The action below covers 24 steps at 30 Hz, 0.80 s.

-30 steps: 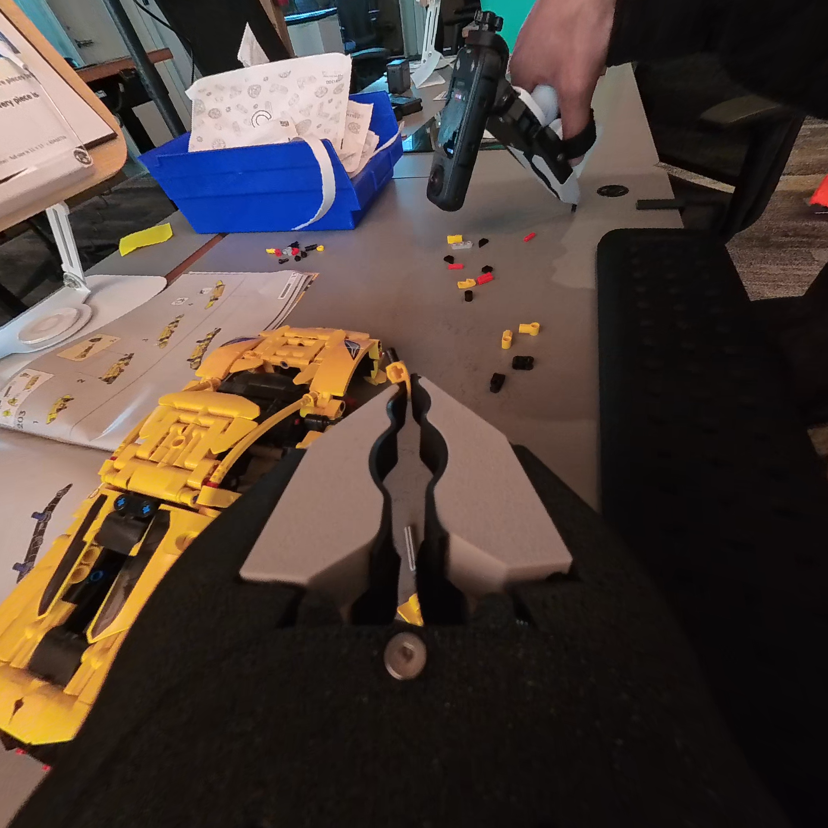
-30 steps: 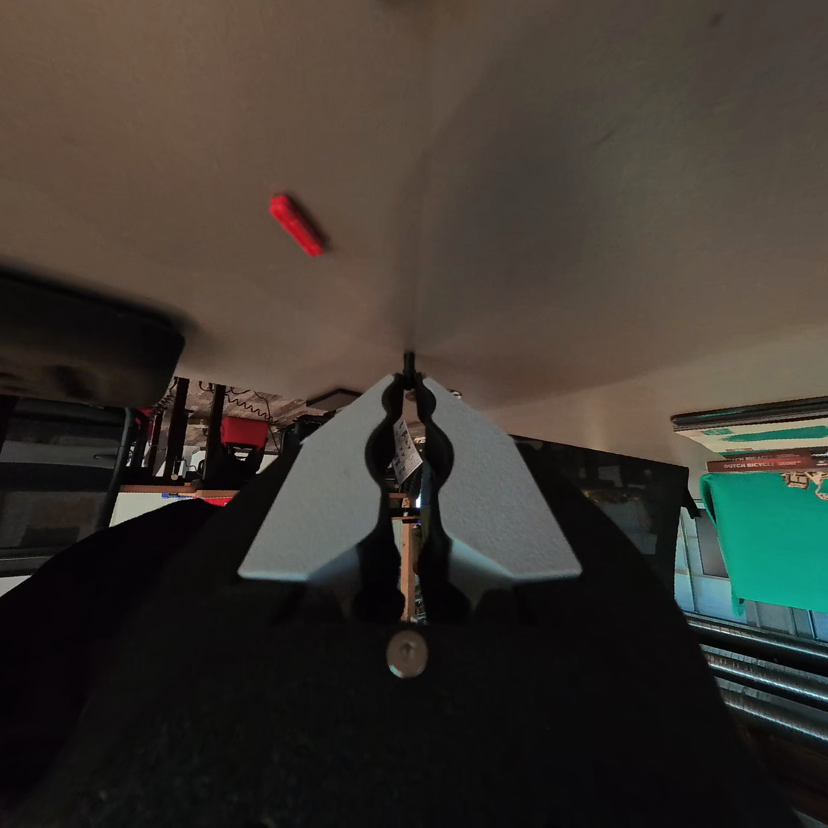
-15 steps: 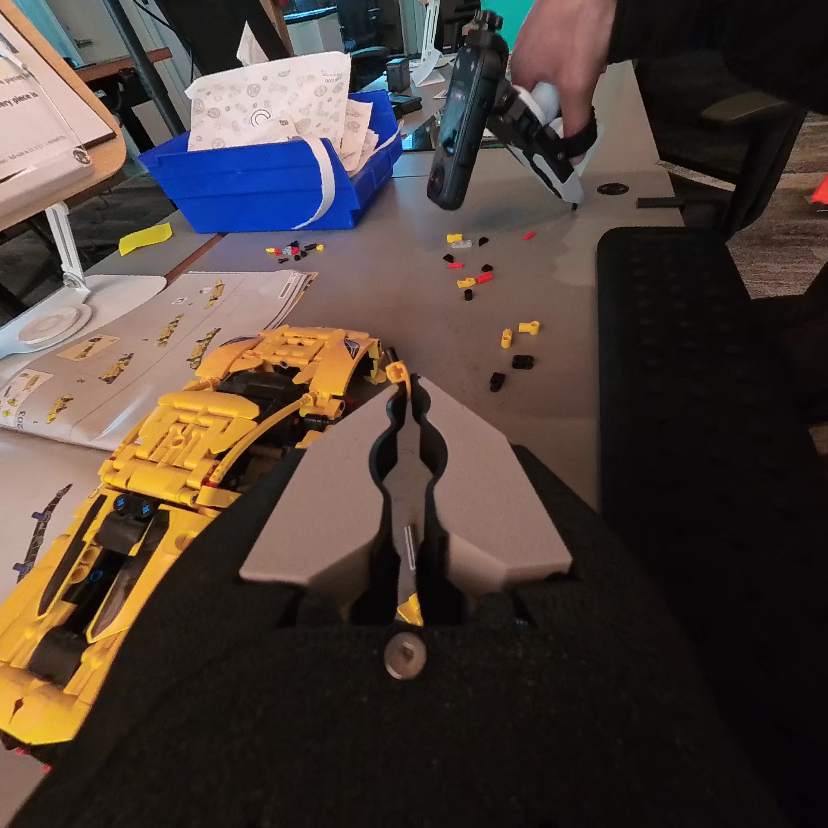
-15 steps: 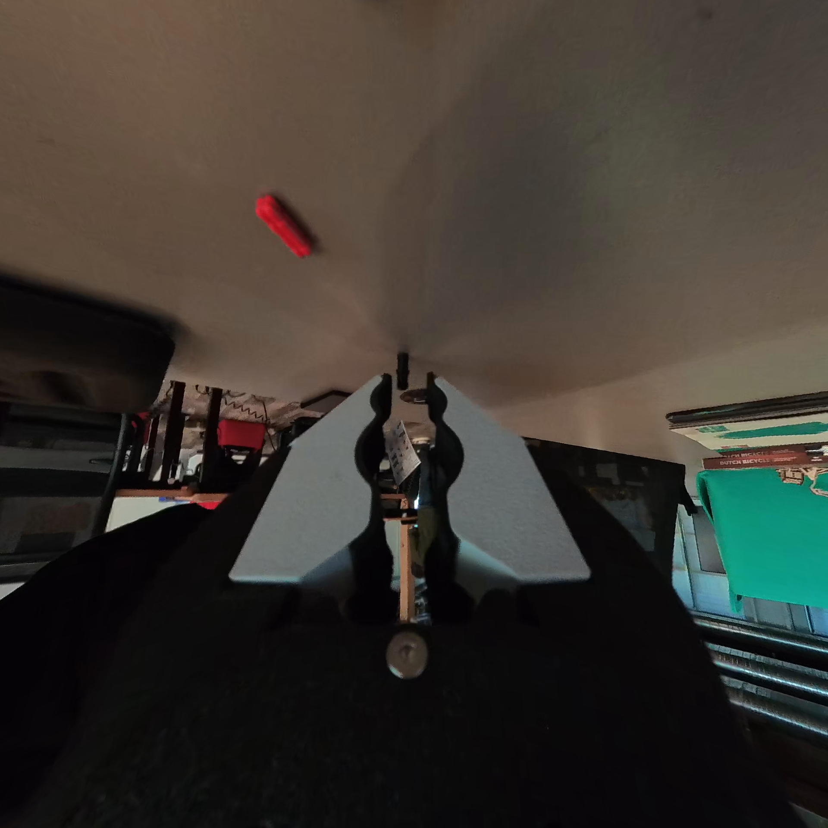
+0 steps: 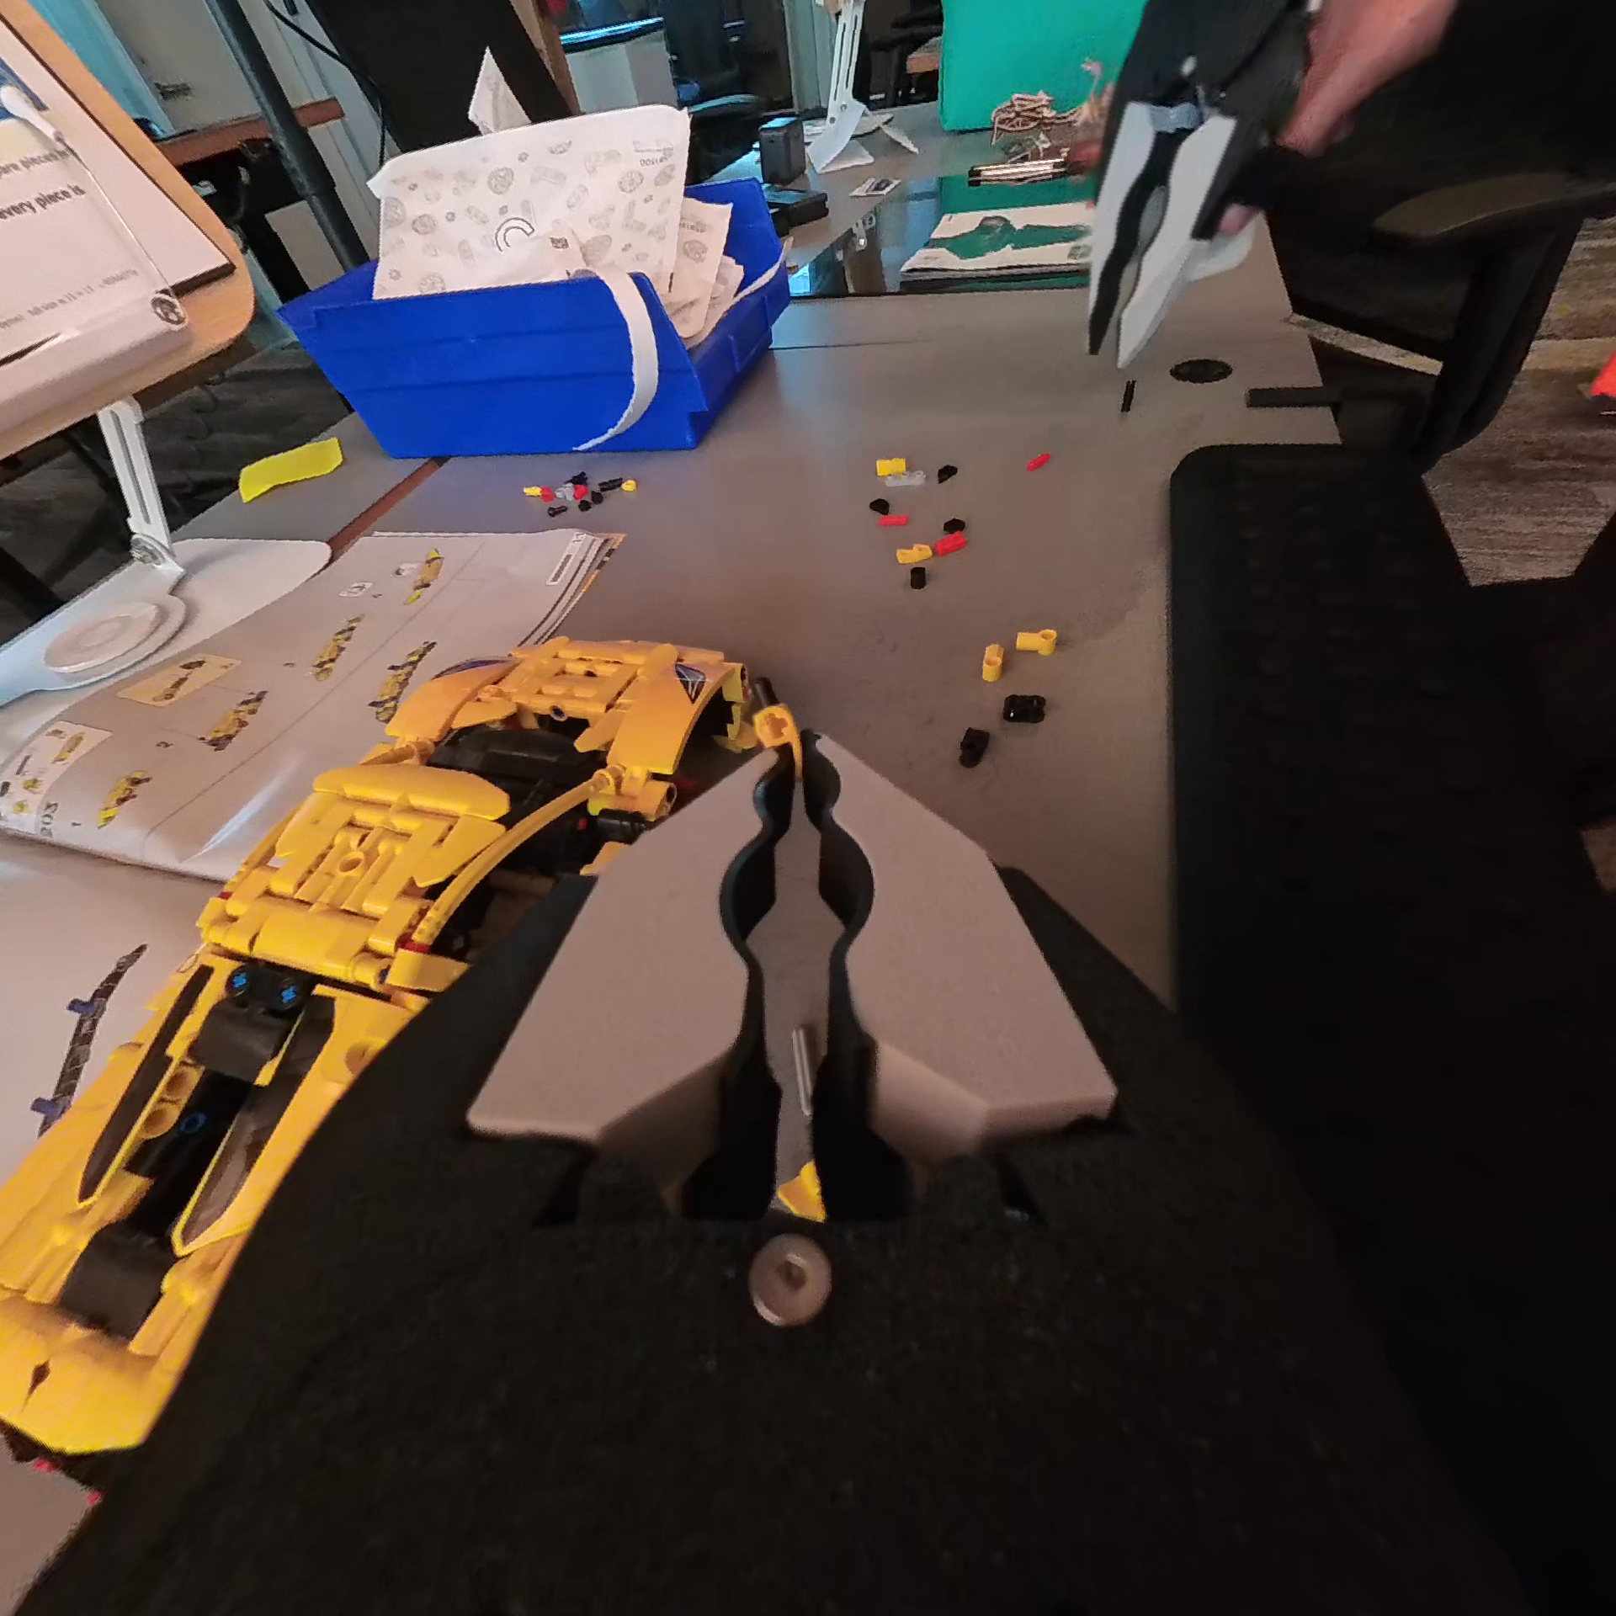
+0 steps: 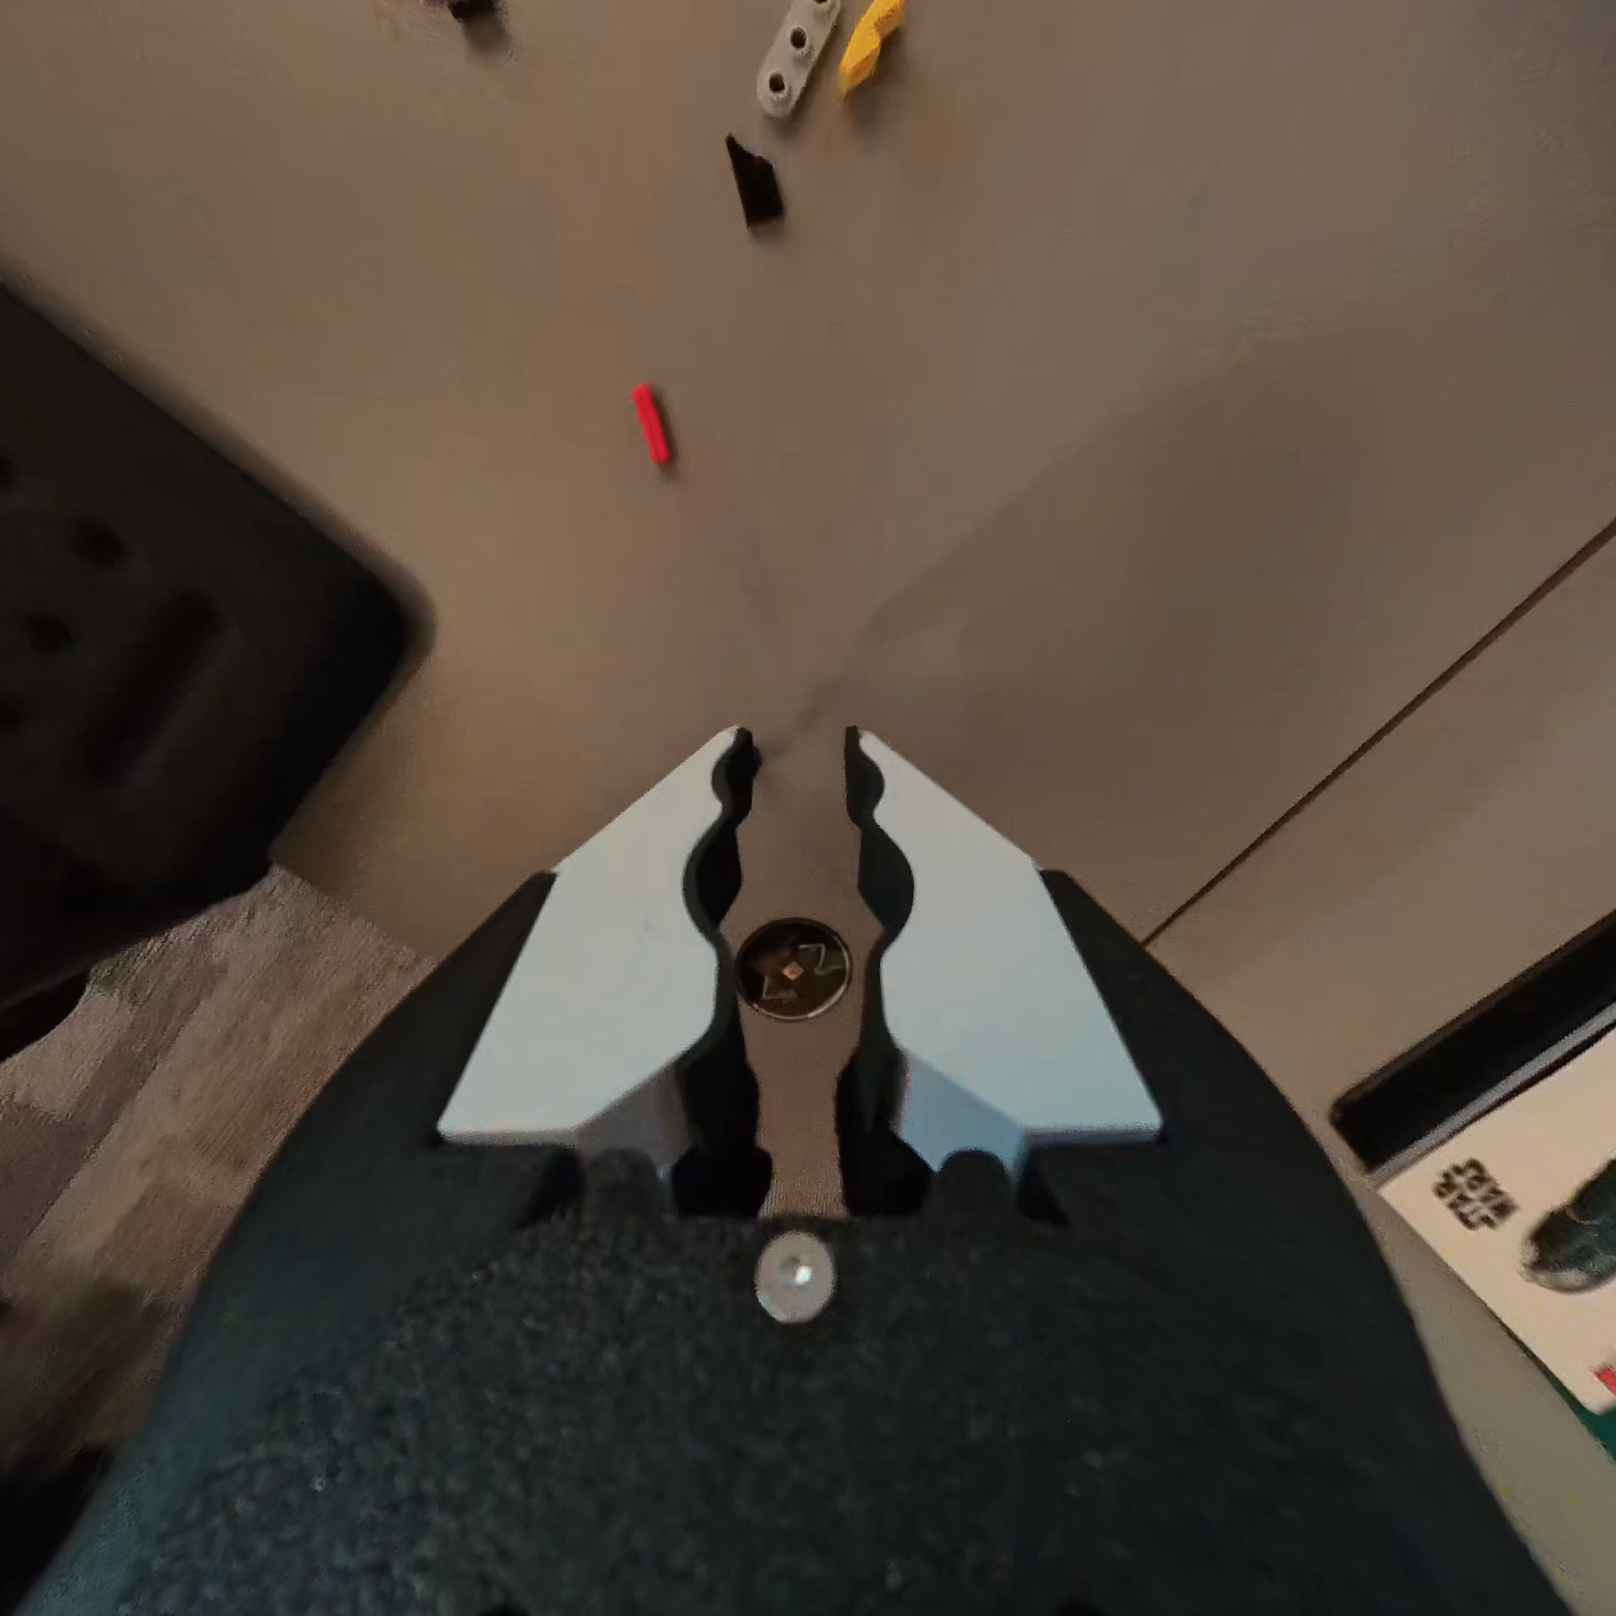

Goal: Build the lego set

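Note:
The yellow lego car (image 5: 367,883) lies on the grey table (image 5: 787,595) at the left. My left gripper (image 5: 794,748) is shut, its tips pinching a yellow part at the car's front right corner. My right gripper (image 5: 1109,343) hangs open over the table's far right, just above a small black pin (image 5: 1128,395) lying there. In the right wrist view the right gripper (image 6: 796,748) is open and empty; the pin does not show. A red pin (image 6: 651,422) lies beyond the tips, with black (image 6: 754,179), grey (image 6: 796,57) and yellow (image 6: 870,44) pieces farther off.
Loose small pieces (image 5: 927,525) are scattered mid-table. A blue bin (image 5: 542,358) with paper bags stands at the back. The instruction booklet (image 5: 262,665) lies left of the car. A black perforated chair (image 5: 1355,787) borders the table's right edge. A round grommet (image 6: 791,969) shows between my right fingers. The red pin (image 6: 651,422) is about 7 cm from my right fingertips and 30 cm from my left.
My right gripper opened, let go of the small black pin on the table, then lifted and swung away from the surface. My left gripper and the car have not moved.

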### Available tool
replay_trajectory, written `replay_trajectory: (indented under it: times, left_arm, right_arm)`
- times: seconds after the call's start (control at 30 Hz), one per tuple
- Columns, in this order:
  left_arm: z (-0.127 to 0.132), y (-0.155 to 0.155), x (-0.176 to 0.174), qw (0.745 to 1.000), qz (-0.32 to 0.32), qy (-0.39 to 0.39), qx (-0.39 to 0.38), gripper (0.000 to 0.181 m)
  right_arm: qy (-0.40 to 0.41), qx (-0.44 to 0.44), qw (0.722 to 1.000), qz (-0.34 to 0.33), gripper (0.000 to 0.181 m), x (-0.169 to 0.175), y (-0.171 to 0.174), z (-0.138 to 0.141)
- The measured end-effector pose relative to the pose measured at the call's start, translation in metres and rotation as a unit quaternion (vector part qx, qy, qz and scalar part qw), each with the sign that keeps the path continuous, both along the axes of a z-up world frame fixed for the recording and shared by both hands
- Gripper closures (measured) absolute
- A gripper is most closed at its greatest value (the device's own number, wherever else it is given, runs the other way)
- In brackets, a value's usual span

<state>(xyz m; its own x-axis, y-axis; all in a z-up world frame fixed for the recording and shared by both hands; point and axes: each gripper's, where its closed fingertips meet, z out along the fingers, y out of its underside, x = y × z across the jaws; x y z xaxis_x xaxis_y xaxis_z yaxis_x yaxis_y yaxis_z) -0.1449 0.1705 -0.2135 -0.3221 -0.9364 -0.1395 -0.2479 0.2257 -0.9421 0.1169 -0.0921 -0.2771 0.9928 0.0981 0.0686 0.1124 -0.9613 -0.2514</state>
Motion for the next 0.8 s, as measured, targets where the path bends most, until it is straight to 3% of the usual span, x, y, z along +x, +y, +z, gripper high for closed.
replay_trajectory:
  times: [0.2,0.53,0.63,0.8]
  left_arm:
    - [-0.001,0.002,0.0,1.0,0.004,0.002,0.004,0.18]
    - [-0.005,0.0,0.0,1.0,0.001,0.008,0.015,0.18]
    - [-0.005,0.0,0.0,1.0,0.0,0.009,0.015,0.18]
    - [-0.005,-0.001,0.0,1.0,-0.002,0.008,0.017,0.18]
  right_arm:
    - [0.009,0.079,0.997,-0.022,0.159,-0.005,-0.008,-0.006]
    - [0.006,0.06,0.998,-0.011,0.166,-0.008,-0.008,-0.018]
    - [0.009,0.058,0.998,-0.006,0.176,-0.01,-0.008,-0.019]
    - [-0.003,0.098,0.995,0.009,0.176,-0.015,0.01,-0.002]
